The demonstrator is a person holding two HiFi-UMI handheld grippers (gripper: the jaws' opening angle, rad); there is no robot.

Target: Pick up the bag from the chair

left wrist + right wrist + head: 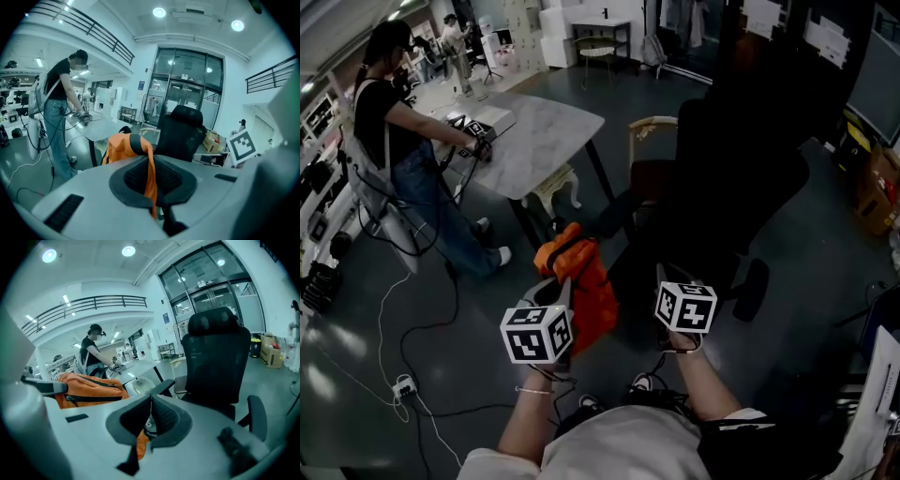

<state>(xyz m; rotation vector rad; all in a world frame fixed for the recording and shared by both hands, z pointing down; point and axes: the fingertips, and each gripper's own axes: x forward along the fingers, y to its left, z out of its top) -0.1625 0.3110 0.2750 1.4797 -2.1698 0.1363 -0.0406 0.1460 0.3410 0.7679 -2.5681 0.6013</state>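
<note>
The orange bag (581, 277) hangs in the air in front of the black office chair (722, 178), clear of its seat. My left gripper (564, 292) is shut on an orange strap (150, 180), which runs from the bag (119, 145) down between its pads. To the right my right gripper (664, 274) is level with it, tips lost against the dark chair. In the right gripper view its jaws (150, 416) are closed, with a strip of orange fabric (140, 444) hanging just under them; the bag's body (89, 387) is at the left, the chair (215, 362) ahead.
A person (403, 159) stands working at a marble-topped table (530, 141) to the left. Cables and a power strip (403, 384) lie on the grey floor. A wooden chair (652, 127) stands behind the office chair and cardboard boxes (872, 187) at the right.
</note>
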